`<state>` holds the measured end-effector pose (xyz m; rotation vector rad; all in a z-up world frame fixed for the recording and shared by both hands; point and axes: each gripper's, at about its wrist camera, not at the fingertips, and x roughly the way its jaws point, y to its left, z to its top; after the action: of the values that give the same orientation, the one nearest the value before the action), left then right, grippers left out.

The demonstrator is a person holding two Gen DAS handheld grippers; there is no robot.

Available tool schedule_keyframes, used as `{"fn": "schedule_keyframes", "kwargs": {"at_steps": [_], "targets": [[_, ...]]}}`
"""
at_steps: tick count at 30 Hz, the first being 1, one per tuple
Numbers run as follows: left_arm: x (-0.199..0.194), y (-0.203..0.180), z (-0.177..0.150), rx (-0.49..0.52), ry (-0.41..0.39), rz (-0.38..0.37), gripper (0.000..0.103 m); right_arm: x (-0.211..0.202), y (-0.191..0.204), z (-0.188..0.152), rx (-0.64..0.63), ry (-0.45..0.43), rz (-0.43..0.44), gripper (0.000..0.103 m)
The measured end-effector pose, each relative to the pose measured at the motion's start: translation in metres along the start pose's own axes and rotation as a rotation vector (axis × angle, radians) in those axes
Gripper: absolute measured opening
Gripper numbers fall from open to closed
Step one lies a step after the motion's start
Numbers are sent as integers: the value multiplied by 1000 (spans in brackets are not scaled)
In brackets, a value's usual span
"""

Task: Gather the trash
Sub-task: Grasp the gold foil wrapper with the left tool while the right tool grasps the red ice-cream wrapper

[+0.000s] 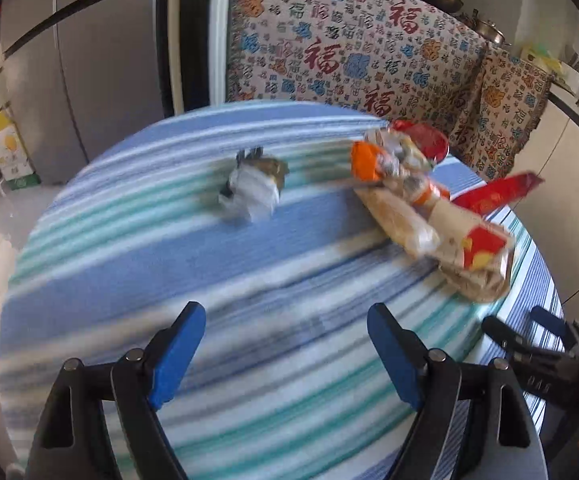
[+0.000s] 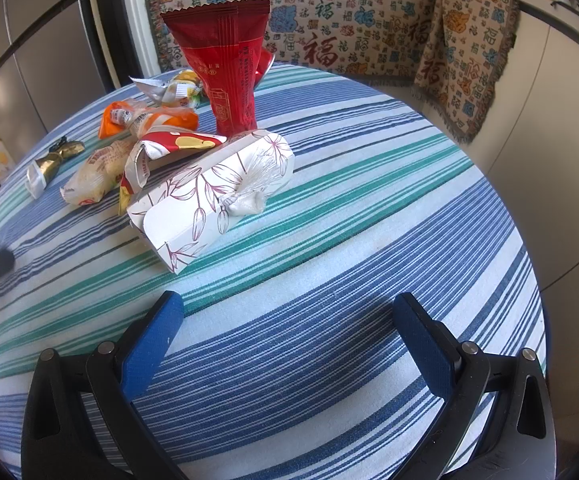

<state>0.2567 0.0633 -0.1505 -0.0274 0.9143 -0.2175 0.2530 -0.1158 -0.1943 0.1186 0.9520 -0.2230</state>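
Trash lies on a round table with a blue, green and white striped cloth (image 2: 369, 208). A crumpled white and gold wrapper (image 1: 253, 186) sits alone mid-table; it also shows in the right wrist view (image 2: 49, 164). A pile of wrappers (image 1: 421, 200) lies to its right: orange (image 2: 145, 120), pale bread bag (image 2: 93, 176), red and yellow (image 2: 169, 146) and an upright red packet (image 2: 225, 64). A white flower-print tissue box (image 2: 217, 196) lies by the pile. My left gripper (image 1: 285, 344) is open and empty above the cloth. My right gripper (image 2: 289, 336) is open and empty, short of the box.
A patterned cloth with red characters (image 1: 349, 48) covers furniture behind the table. A grey refrigerator (image 1: 89, 64) stands at the back left. A white counter (image 2: 549, 140) runs along the right. The right gripper shows at the left wrist view's right edge (image 1: 529, 344).
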Motion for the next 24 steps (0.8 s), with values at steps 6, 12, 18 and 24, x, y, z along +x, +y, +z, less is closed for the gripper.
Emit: {"fn": "schedule_keyframes", "kwargs": {"at_steps": [6, 12, 18, 24], "targets": [[40, 18, 56, 71, 26, -36, 85, 0, 1, 0, 2, 0, -2, 103], [77, 34, 77, 51, 73, -61, 85, 0, 1, 0, 2, 0, 0, 103], [87, 18, 70, 141, 53, -74, 70, -11, -18, -9, -151, 1, 176, 103], [71, 16, 52, 104, 13, -76, 42, -16, -50, -5, -133, -6, 310, 102]]}}
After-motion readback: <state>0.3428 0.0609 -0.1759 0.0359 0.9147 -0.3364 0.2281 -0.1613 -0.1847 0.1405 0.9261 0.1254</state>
